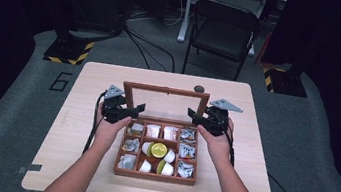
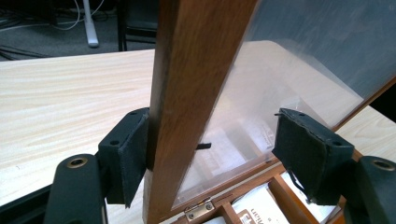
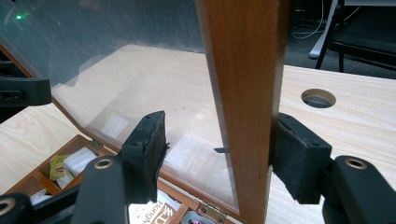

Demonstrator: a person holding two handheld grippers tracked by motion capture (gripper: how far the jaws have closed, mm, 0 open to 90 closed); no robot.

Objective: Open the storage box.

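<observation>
A wooden compartment box [image 1: 154, 176] stands mid-table with its glass-paned lid [image 1: 166, 91] raised upright. Inside lie sachets, small white cups and a cut lime [image 1: 159, 150]. My left gripper [image 1: 128, 109] straddles the lid's left side rail [image 2: 196, 93]. Its outer pad [image 2: 128, 149] touches the wood, while the inner pad [image 2: 303, 149] stands off in front of the glass. My right gripper [image 1: 196, 116] straddles the right side rail [image 3: 245, 93]. Here the outer pad [image 3: 294, 154] rests against the wood and the inner pad [image 3: 149, 144] is apart from it. Both grippers are open around the rails.
The table [image 1: 100, 81] has a round cable hole [image 1: 199, 88] just behind the lid's right end. A brass hinge [image 2: 198, 210] joins lid and box. A black folding chair [image 1: 223, 27] and cables lie on the floor beyond the far edge.
</observation>
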